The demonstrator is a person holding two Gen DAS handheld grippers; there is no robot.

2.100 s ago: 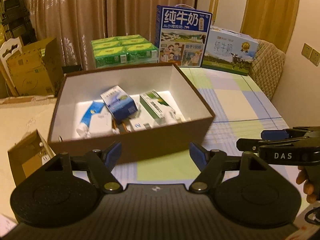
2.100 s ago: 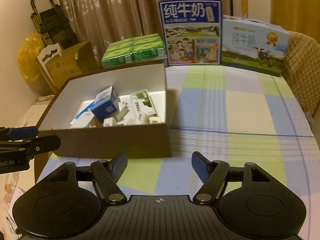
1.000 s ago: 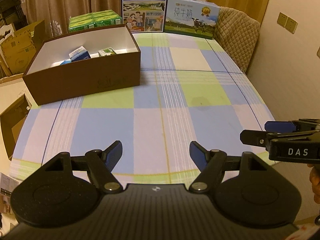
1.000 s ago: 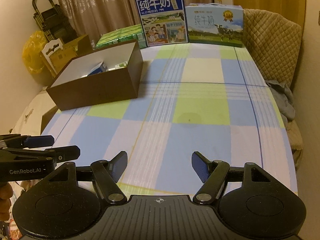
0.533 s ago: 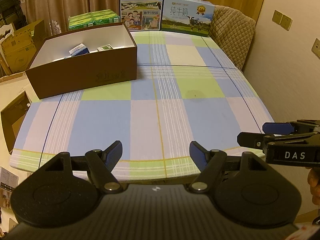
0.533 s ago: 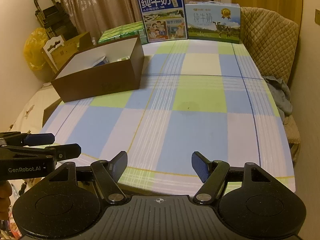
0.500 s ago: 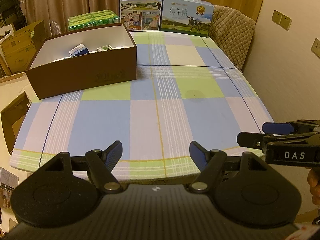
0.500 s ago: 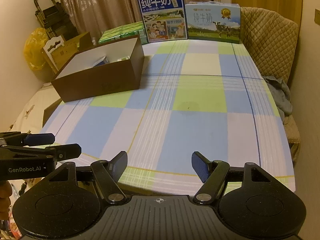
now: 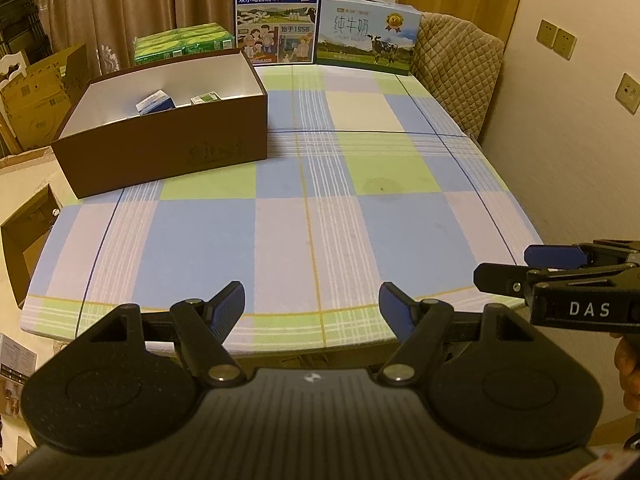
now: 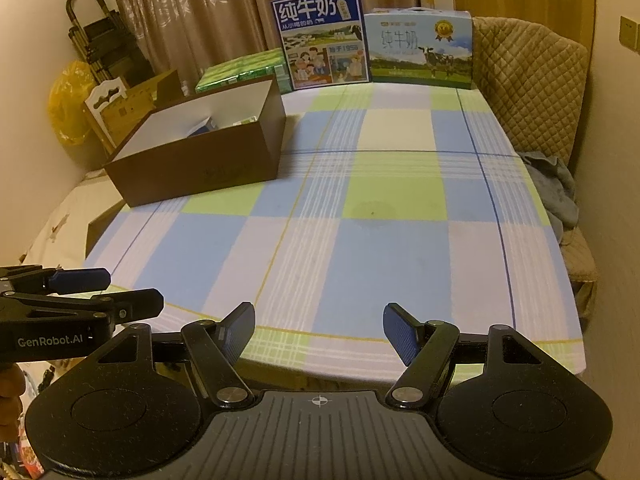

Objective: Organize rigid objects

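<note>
Two grippers, both ours, hang over the near edge of the counter (image 9: 360, 220) with nothing between their jaws. The counter, spread with a checked cloth of blue, green and pale squares, is the largest thing before us and is bare across its whole near half.

Next in size is the brown box (image 9: 168, 148), open-topped with a white lining, standing at the far left of the counter. Behind it, along the far edge, stand two milk cartons with carry handles, the tall blue one (image 9: 276, 20) and the wider pale one (image 9: 366, 40) just beside it, and a shrink-wrapped pack of green cartons (image 9: 184, 42) to their left.

Smaller again are the task's own things: the little packets (image 9: 154, 102) lying inside the brown box, of which only a blue-and-white one and a green-and-white one show their tops above the wall. We judge them light, stiff cardboard, easy to dent at the corners if squeezed hard, and best taken across their two broad flat faces. The box itself looks rigid but too wide for either pair of jaws; we would push it or pinch one wall.

The left gripper (image 9: 312, 304) has its jaws set wide apart and empty. The right gripper (image 10: 319, 328) likewise stands wide, holding nothing. With the packets boxed and both grippers well apart from them, the tidying seems finished or nearly so.
</note>
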